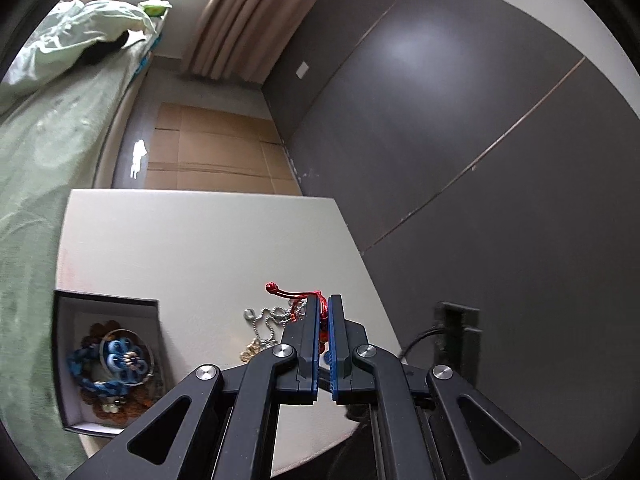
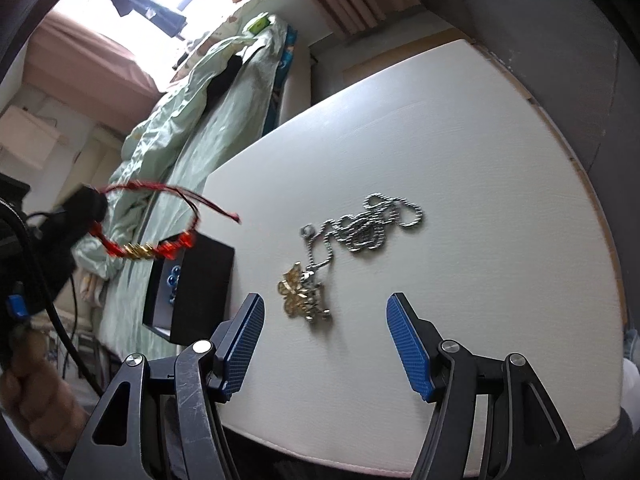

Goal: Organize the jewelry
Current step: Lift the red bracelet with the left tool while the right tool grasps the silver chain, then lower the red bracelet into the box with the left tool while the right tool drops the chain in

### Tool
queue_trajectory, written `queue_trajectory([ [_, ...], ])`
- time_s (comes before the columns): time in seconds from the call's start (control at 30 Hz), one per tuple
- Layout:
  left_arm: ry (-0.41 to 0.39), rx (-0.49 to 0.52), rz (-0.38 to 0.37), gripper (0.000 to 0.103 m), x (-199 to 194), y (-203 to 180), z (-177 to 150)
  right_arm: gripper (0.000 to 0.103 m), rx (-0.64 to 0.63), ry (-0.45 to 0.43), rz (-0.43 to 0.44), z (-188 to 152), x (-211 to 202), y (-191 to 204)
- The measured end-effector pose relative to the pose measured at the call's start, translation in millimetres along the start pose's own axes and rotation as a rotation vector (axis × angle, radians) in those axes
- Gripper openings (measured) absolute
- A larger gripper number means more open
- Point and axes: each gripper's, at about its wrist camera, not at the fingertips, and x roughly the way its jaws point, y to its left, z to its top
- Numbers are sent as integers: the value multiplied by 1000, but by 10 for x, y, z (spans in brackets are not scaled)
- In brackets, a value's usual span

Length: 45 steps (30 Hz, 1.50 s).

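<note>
My left gripper point(image 1: 324, 304) is shut on a red cord bracelet point(image 1: 298, 298) with red and gold beads, lifted above the white table point(image 1: 208, 248). The right wrist view shows that bracelet point(image 2: 152, 250) dangling from the left gripper point(image 2: 90, 204) over the black jewelry box point(image 2: 200, 280). The box point(image 1: 108, 360) stands open at the table's left edge, holding a blue braided bracelet point(image 1: 96, 384) and a blue flower piece point(image 1: 126, 358). A silver ball chain point(image 2: 372, 228) with a gold flower pendant point(image 2: 298, 290) lies on the table. My right gripper point(image 2: 324, 336) hangs open just short of the pendant.
A bed with pale green bedding point(image 1: 36, 152) runs along the table's left side. A dark grey wall point(image 1: 480, 160) borders the right, with a plugged outlet point(image 1: 456, 336). Flattened cardboard point(image 1: 216, 148) covers the floor beyond the table. A hand point(image 2: 32, 392) grips the left tool.
</note>
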Motion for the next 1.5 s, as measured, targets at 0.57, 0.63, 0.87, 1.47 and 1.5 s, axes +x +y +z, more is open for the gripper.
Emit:
queue_trajectory([
  [0.57, -82, -46, 10, 3, -472, 308, 36, 14, -39, 77, -34, 116, 480, 183],
  [0.63, -92, -53, 11, 3, -508, 352, 42, 14, -53, 57, -29, 107, 405, 209],
  [0.87, -115, -81, 39, 3, -633, 535, 11, 14, -73, -8, 4, 193, 124, 372],
  [1.47, -105, -173, 186, 3, -568, 1089, -206, 14, -292, -266, 57, 606, -988, 1453],
  [1.5, -102, -175, 199, 3, -546, 1116, -211, 14, -305, -274, 59, 619, -1033, 1512],
])
